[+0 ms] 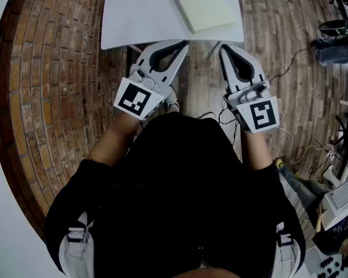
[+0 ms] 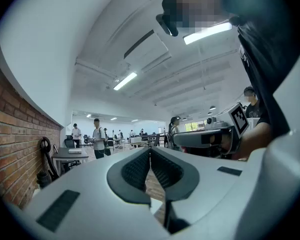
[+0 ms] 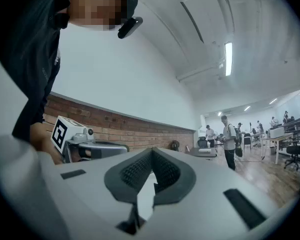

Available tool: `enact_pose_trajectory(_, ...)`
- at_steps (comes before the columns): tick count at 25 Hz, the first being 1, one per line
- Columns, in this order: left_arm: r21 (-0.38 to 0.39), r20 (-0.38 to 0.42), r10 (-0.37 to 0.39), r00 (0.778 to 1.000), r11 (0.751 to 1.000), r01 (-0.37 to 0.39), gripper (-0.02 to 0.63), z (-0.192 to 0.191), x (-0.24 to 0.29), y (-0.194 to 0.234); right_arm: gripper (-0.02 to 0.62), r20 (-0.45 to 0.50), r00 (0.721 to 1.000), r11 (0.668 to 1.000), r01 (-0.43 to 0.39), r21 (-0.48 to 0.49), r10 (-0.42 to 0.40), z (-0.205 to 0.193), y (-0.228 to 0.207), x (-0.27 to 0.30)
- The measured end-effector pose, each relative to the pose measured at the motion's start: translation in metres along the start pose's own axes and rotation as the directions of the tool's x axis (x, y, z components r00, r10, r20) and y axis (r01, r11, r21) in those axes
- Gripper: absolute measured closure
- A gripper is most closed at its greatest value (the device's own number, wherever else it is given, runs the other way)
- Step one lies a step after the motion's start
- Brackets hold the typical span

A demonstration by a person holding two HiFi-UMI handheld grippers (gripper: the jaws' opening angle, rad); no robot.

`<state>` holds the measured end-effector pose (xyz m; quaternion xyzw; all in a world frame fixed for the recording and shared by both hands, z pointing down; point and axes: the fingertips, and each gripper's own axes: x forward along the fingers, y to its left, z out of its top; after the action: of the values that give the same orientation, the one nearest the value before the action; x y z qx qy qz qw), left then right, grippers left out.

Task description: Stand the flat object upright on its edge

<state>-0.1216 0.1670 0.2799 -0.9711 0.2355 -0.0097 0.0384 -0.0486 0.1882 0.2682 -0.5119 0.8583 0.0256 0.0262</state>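
A white bench [image 1: 139, 16] is seen at the top of the head view. A pale yellow-green pad [image 1: 206, 7] is laid flat on it, toward the right side of the bench top. The pad is not stood on its edge, and it is touched by neither gripper.

The left gripper [image 1: 183, 44] and the right gripper [image 1: 223, 48] are held out level in front of the person's black shirt [image 1: 185, 184]. They are kept side by side with a gap between them. Their tips are pointed at the bench and are seen right by its near edge. Whether the edge is touched cannot be told. The pad is farther back on the bench, past the tips.

In the left gripper view the jaws are seen pressed together, with nothing between them. In the right gripper view the jaws are closed too, and nothing is held there.

Beside the bench, a floor [image 1: 52, 86] of red-brown bricks is seen at the left and wood planks at the right. Far back in the gripper views a big bright room is shown. A brick wall [image 3: 140, 126], long ceiling lights [image 3: 228, 58] and some standing people [image 2: 97, 136] are seen there.
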Motion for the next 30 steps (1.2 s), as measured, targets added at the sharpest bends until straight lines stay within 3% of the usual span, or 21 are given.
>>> enact_pose_trajectory(14, -0.072, 0.021, 0.042, 0.999, 0.997, -0.040, 0.586, -0.009, -0.013, 0.010, 0.588, -0.022, 1.000, 0.999, -0.003, 0.054, 0.004, -0.015, 0.006, -0.005)
enact_pose_trajectory(19, -0.049, 0.012, 0.031, 0.999, 0.998, -0.030, 0.586, -0.023, -0.024, 0.011, 0.588, -0.015, 1.000, 0.999, -0.003, 0.054, 0.004, -0.023, 0.021, -0.002)
enact_pose_trajectory(30, -0.072, 0.021, 0.019, 1.000, 0.997, -0.017, 0.586, -0.031, -0.023, 0.057, 0.586, -0.056, 0.998, 0.999, -0.005, 0.044, 0.007, -0.039, 0.025, 0.043)
